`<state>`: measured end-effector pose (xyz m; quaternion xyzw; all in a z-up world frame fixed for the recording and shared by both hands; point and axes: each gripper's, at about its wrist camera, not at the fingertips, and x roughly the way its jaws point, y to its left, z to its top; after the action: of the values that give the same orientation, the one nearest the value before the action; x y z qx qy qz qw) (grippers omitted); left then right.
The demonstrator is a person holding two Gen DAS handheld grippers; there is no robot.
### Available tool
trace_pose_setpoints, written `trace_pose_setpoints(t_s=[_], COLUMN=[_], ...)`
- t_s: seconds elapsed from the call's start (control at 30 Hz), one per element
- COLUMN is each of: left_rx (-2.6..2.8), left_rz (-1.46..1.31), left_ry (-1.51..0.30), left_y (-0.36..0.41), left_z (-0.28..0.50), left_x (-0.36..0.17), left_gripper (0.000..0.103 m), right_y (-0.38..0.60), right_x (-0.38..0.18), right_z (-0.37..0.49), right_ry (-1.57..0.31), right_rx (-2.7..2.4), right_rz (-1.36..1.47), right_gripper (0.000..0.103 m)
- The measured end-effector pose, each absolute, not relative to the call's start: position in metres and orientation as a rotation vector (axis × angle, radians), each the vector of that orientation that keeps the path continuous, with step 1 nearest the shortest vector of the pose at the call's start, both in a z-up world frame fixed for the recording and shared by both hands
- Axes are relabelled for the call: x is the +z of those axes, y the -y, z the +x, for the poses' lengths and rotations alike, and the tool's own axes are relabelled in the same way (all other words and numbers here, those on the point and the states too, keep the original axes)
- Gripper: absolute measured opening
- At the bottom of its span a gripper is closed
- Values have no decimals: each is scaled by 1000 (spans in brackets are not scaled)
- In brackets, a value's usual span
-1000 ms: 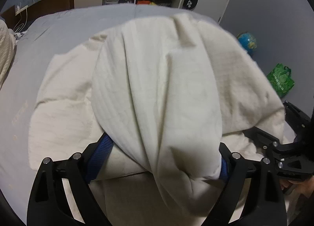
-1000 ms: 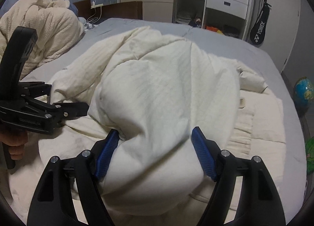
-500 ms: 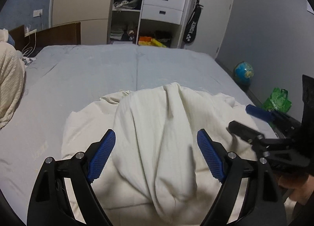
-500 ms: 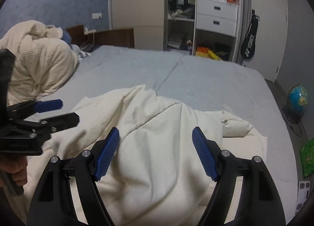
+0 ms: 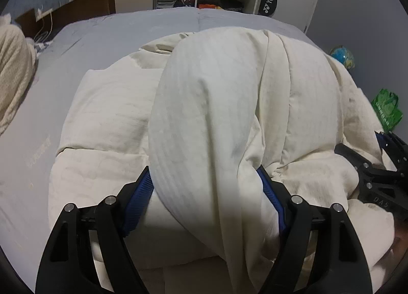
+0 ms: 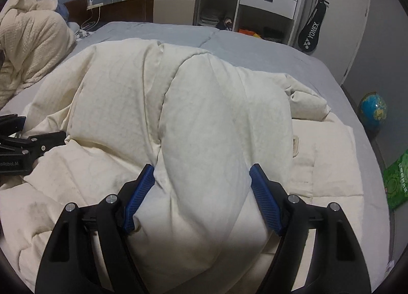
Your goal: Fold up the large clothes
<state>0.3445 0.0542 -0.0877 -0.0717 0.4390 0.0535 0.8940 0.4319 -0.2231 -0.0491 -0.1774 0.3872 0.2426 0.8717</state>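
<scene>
Gripping cream duvet [image 5: 216, 105], left tool [image 5: 205, 186], right tool [image 6: 202, 179]

— Any room past the cream duvet [image 6: 209, 115]?
— Bare grey bedsheet [image 5: 107, 36] stretches to the headboard [image 6: 127, 12]; a knitted blanket [image 6: 30, 44] blocks the left corner
— And right?
— Globe [image 6: 372, 111] and green bag [image 6: 397, 181] crowd the floor

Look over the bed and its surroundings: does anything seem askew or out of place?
Yes. The cream quilt lies bunched and uneven on the grey bed, not squared. A knitted blanket is heaped at the headboard end. A globe sits on the floor.
</scene>
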Motion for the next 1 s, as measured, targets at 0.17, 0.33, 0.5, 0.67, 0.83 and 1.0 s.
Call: trace_pose_setpoints(t_s=[0.17, 0.33, 0.5, 0.67, 0.83, 1.0], left_rx=[118, 122, 98, 59, 31, -18], left_rz=[-118, -113, -166, -221, -202, -118], left_ry=[-895, -900, -924, -934, -976, -1058], left_y=[-47, -46, -52, -61, -65, -70], left_z=[338, 342, 345, 324, 295, 257], left_x=[-97, -99, -86, -57, -37, -25], left_gripper=[75, 77, 78, 83, 95, 95], right_y=[228, 233, 232, 253, 306, 355], right_x=[-59, -62, -51, -12, 23, 39], right_z=[431, 439, 443, 435, 417, 390], right_ry=[-791, -800, -821, -799, -831, -902], right_rx=[526, 544, 563, 618, 607, 625], right_rz=[-351, -332, -347, -304, -177, -118], right_gripper=[73, 73, 73, 73, 74, 79])
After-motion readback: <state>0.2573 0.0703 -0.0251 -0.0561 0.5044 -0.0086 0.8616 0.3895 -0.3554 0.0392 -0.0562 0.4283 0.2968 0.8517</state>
